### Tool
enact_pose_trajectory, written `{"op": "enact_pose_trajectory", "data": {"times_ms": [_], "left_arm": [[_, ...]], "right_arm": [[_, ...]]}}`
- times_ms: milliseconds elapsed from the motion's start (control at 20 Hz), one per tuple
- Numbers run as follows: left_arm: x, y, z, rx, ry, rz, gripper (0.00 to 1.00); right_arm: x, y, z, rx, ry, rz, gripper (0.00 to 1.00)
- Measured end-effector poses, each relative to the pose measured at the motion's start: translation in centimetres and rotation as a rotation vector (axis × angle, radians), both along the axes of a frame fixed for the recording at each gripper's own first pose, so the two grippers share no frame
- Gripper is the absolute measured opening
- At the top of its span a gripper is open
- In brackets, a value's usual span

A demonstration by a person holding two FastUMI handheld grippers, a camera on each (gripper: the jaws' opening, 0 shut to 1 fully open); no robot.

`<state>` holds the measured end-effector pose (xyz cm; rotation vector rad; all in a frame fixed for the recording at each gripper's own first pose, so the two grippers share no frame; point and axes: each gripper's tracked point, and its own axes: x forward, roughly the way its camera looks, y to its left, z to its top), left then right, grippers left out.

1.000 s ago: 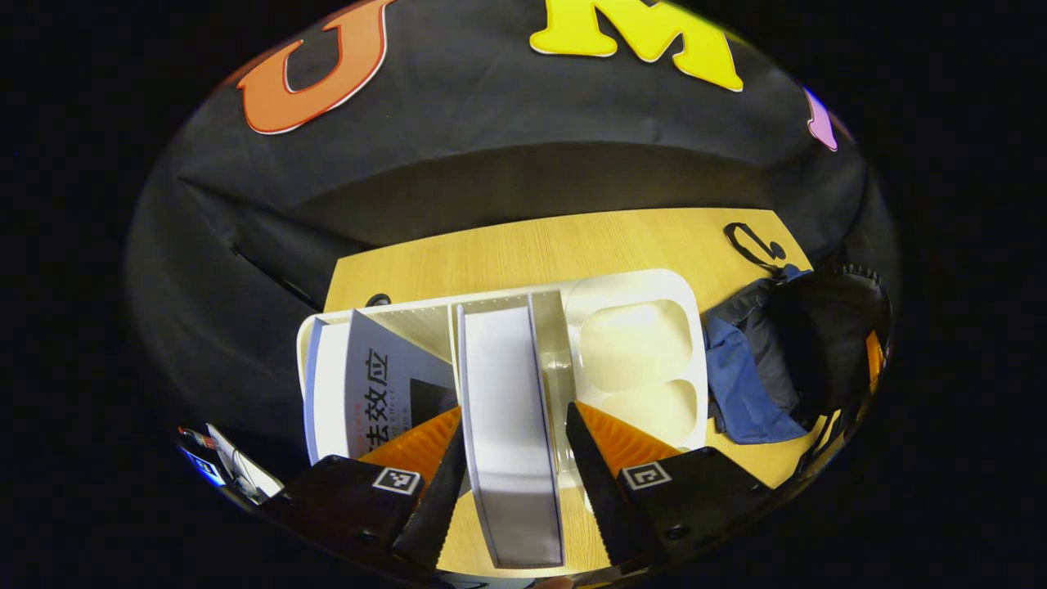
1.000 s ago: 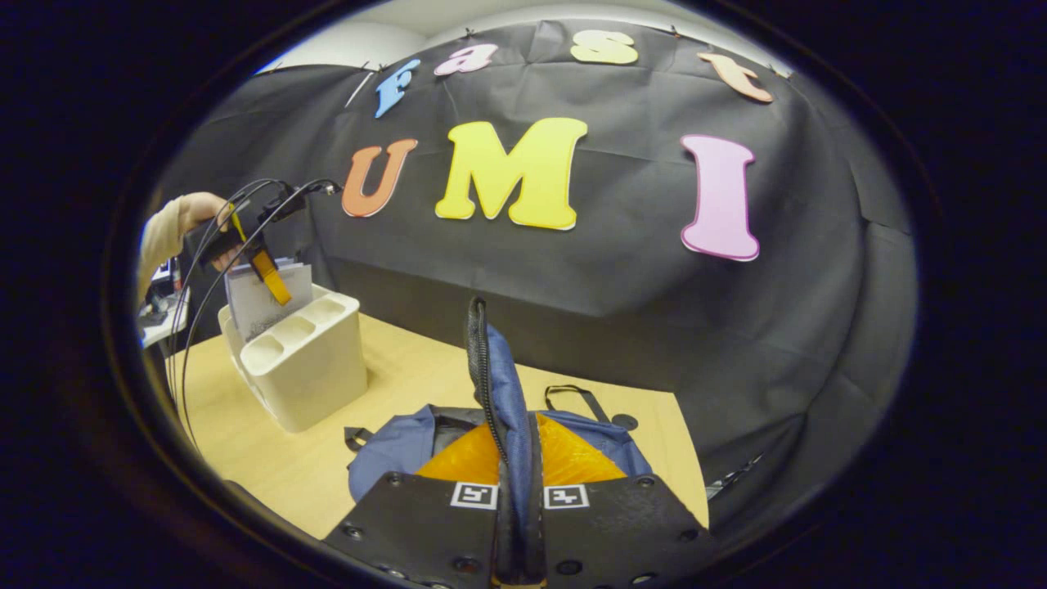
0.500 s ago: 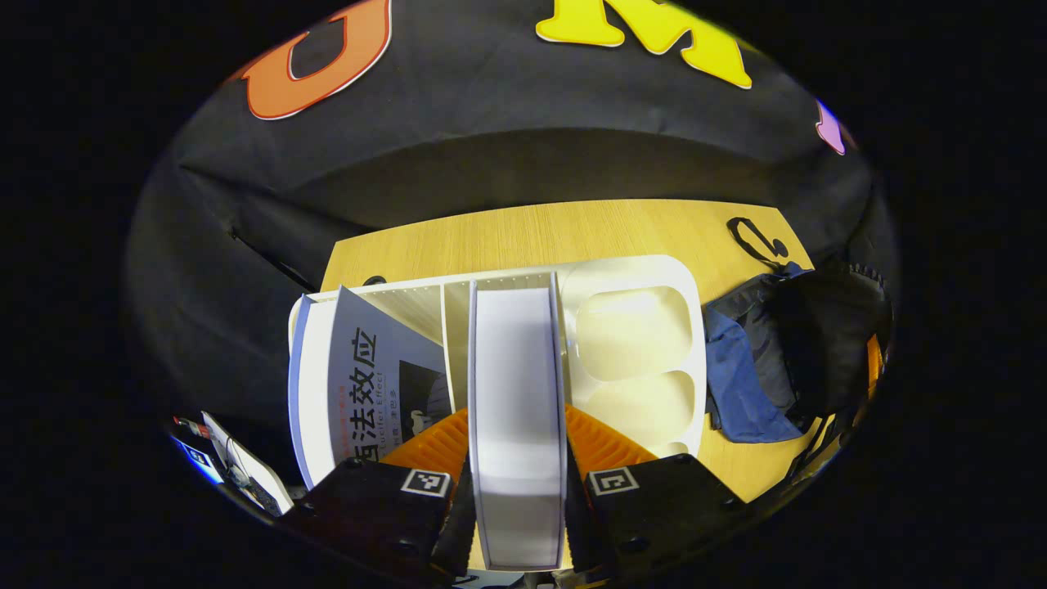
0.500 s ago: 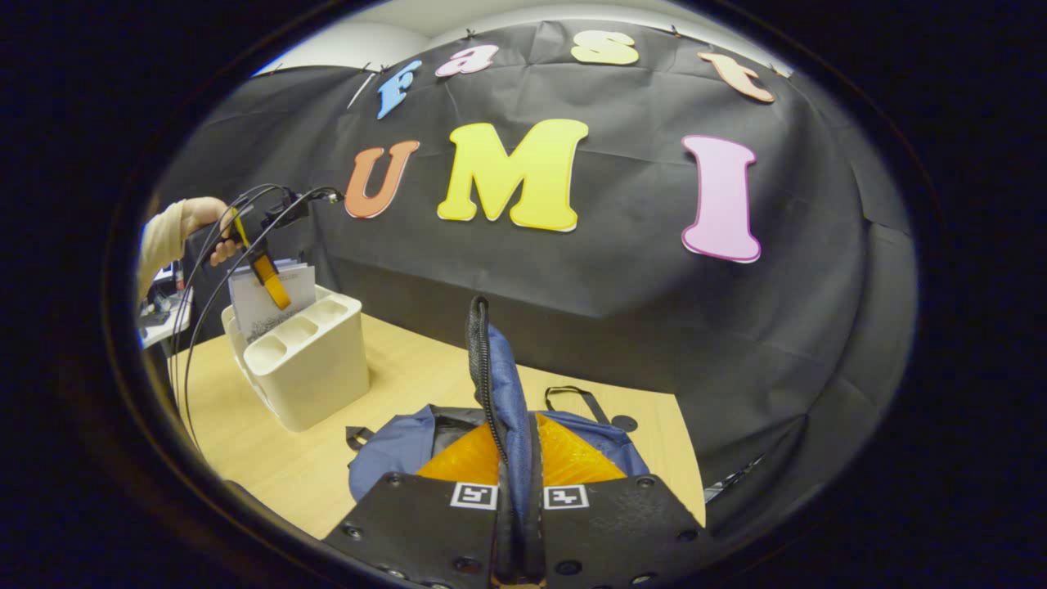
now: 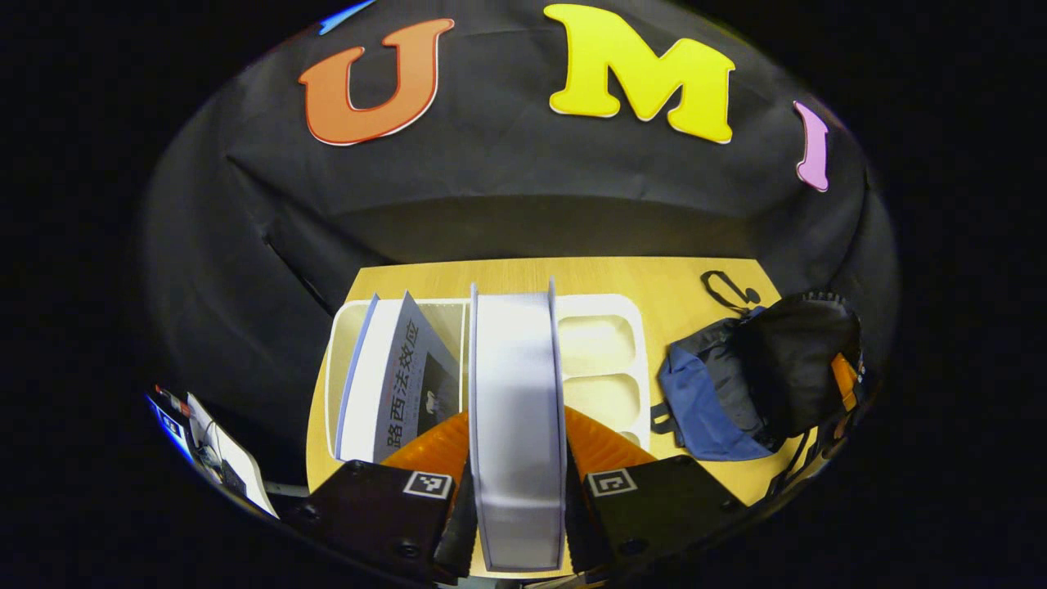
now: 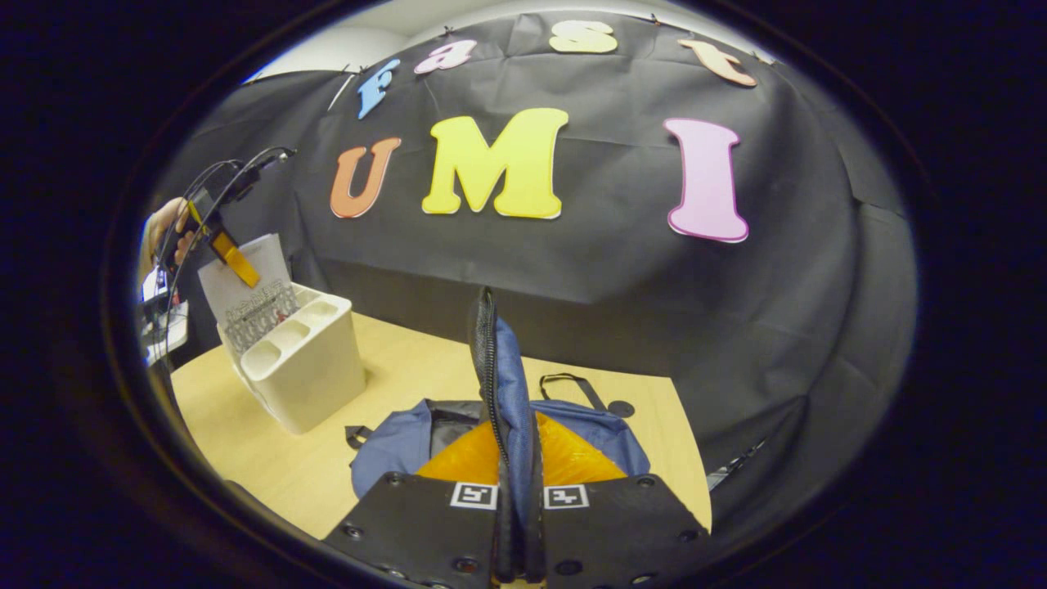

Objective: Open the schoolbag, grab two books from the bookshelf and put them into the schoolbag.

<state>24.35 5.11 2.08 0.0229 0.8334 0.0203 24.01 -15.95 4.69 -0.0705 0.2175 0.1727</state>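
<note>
In the left gripper view my left gripper (image 5: 517, 458) is shut on a white book (image 5: 515, 393), held edge-on and raised above the cream bookshelf (image 5: 601, 315). A second book (image 5: 401, 380) with a grey cover leans in the shelf's left slot. The blue and black schoolbag (image 5: 736, 384) lies open to the right on the table. In the right gripper view my right gripper (image 6: 514, 458) is shut on the schoolbag's flap (image 6: 501, 368), holding it upright over the schoolbag (image 6: 409, 442). Far left there, the left gripper (image 6: 225, 255) lifts the book (image 6: 245, 286) out of the bookshelf (image 6: 307, 368).
The wooden table (image 6: 262, 433) carries the shelf and bag; its far edge runs along the black cloth wall. A black strap (image 5: 724, 286) of the bag lies on the table behind it. A hand (image 6: 168, 229) holds the left gripper, with cables trailing from it.
My left gripper closed on the white book and has lifted it up out of the shelf. My right gripper keeps holding the bag flap up, nearly still.
</note>
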Motion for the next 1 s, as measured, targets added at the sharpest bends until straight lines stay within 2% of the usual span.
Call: {"op": "enact_pose_trajectory", "data": {"times_ms": [200,500,650,800,900,950,1000], "left_arm": [[-2.6,-0.6,2.9,0.015,-0.064,-0.008,0.46],[-6.1,-2.7,7.1,0.1,-0.17,-0.057,0.46],[-7.9,-6.8,7.8,0.072,-0.182,-0.136,0.45],[-8.7,-11.1,8.1,0.093,-0.201,-0.225,0.45],[-8.9,-14.9,7.9,0.073,-0.21,-0.294,0.45],[-8.8,-16.8,7.5,0.051,-0.216,-0.32,0.48],[-8.8,-18.9,7.0,0.028,-0.212,-0.349,0.45]], "right_arm": [[0.0,0.1,-0.1,0.015,0.013,-0.009,0.06],[0.1,0.0,-0.4,0.044,0.034,-0.017,0.06],[0.5,-0.1,-0.8,0.073,0.044,-0.015,0.06],[0.5,-0.3,-1.0,0.066,0.047,-0.009,0.06],[0.4,-0.2,-1.0,0.079,0.051,0.0,0.06],[0.4,0.0,-1.4,0.085,0.061,0.01,0.06],[0.5,0.0,-1.7,0.088,0.069,0.013,0.1]]}}
